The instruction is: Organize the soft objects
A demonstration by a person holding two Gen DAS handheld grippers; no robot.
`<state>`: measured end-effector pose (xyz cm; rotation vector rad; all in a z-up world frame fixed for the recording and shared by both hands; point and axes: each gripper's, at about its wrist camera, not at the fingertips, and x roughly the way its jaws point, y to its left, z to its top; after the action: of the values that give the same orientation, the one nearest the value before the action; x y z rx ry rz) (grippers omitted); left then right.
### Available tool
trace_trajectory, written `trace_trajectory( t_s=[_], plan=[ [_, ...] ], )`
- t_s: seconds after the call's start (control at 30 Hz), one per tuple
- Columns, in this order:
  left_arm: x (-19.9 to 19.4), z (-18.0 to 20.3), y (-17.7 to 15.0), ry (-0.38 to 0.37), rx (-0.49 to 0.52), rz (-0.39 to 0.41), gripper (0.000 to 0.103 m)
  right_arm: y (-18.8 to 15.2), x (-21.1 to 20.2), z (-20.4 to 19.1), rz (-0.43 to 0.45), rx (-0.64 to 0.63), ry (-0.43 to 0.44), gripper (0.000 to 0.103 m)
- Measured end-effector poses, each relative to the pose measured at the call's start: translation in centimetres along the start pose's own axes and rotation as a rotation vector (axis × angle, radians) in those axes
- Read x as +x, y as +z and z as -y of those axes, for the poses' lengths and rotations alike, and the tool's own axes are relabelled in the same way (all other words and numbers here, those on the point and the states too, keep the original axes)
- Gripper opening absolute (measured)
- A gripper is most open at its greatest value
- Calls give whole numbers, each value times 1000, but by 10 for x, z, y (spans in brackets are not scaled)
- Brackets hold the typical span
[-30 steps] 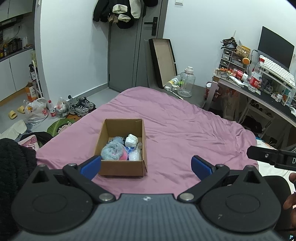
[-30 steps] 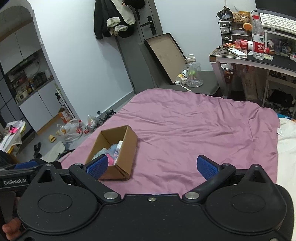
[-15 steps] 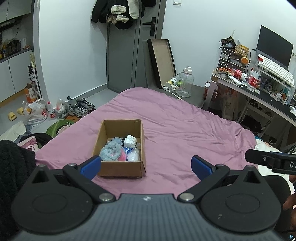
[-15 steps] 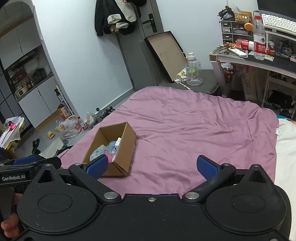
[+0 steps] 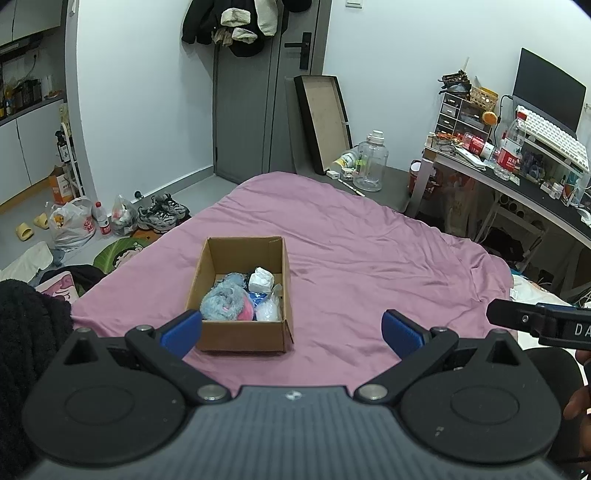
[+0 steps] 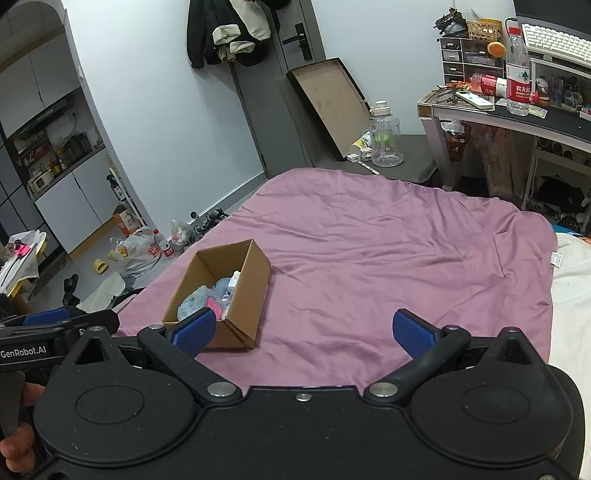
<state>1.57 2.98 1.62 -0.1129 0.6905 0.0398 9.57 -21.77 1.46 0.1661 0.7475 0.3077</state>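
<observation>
box [image 5: 242, 334]: on the bed cover [image 5: 369, 258], toward its left side
fluffy toy [image 5: 225, 304]: in the box, at its near left
wad [image 5: 260, 279]: in the box, behind and right of the fluffy toy
plastic bag [image 5: 267, 312]: in the box, at its near right corner
water jug [image 5: 370, 162]: beyond the bed's far end
desk [image 5: 517, 184]: right of the bed
shoes [image 5: 162, 214]: on the floor, left of the bed

A lived-in bedroom of a home is shown. A bed [image 5: 351, 258] spread with a mauve sheet fills the middle; coats [image 5: 236, 26] are hung on the grey door [image 5: 266, 110], sneakers [image 5: 160, 216] and slippers [image 5: 24, 232] are scattered on the floor, and a cluttered desk [image 5: 517, 184] with keyboard [image 5: 554, 136] and monitor [image 5: 550, 92] is set at the right.
</observation>
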Motion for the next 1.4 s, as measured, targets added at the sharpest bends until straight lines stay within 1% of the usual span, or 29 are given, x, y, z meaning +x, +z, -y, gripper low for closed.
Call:
trace_trajectory(
  t_s=[0.83, 1.2, 1.4],
  plan=[
    [0, 3, 1, -3, 12, -3, 103, -5, 2, 3, -7, -16, -17, 103],
    [5, 4, -4, -7, 8, -23, 103, -4, 5, 6, -17, -16, -20, 103],
    [4, 4, -4, -6, 6, -12, 103, -4, 5, 6, -20, -29, -19, 103]
  ],
)
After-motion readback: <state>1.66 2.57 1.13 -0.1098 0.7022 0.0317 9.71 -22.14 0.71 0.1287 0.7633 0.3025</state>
